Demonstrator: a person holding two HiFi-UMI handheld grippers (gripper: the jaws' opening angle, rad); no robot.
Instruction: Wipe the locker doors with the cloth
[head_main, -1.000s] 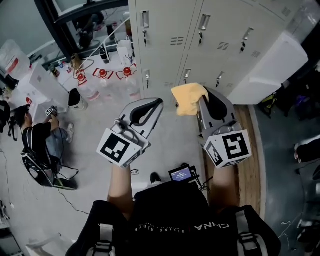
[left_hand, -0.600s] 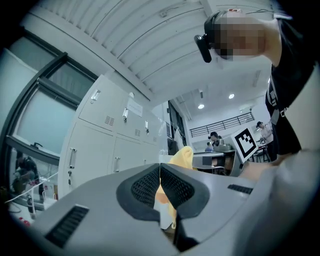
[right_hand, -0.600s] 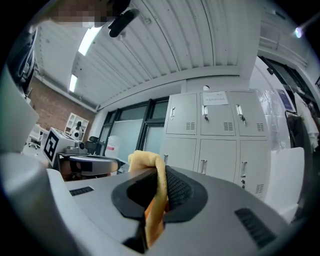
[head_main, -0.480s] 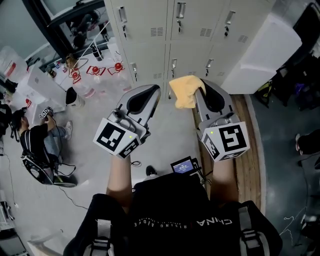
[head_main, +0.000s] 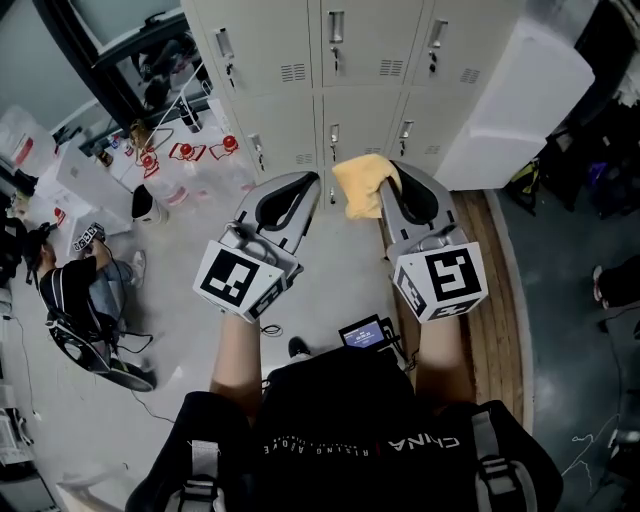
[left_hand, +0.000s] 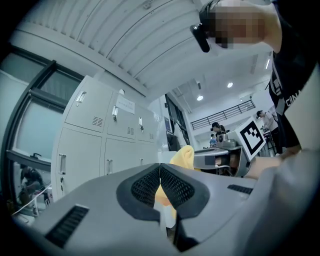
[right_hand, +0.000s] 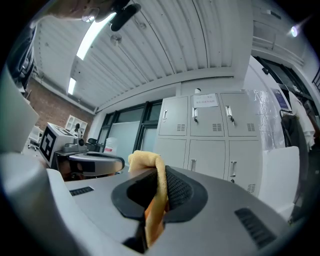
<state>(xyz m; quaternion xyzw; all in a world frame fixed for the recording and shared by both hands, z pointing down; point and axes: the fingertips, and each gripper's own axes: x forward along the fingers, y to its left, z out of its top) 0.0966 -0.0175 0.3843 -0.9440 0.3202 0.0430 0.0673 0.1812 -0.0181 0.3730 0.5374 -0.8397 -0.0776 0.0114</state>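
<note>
Grips a crumpled yellow fabric cloth (right_hand: 148, 162) in the right gripper (right_hand: 157, 175), jaws pressed onto it. Pinches the fabric between the black ribbed pads (right_hand: 177, 187), with a bunch standing above the tips and a strip hanging below. Holds the left gripper (left_hand: 160, 172) empty, jaws closed pad to pad. From the head view alone, shows both grippers side by side in front of the pale grey metal locker doors (head_main: 365, 60), the cloth bulging off the right tips toward the left gripper. From the right gripper view, shows the doors well apart from the cloth. From the left gripper view, catches the cloth beyond its own jaws. Only overhead: red-capped clear bottles (head_main: 205, 150) on the floor.
</note>
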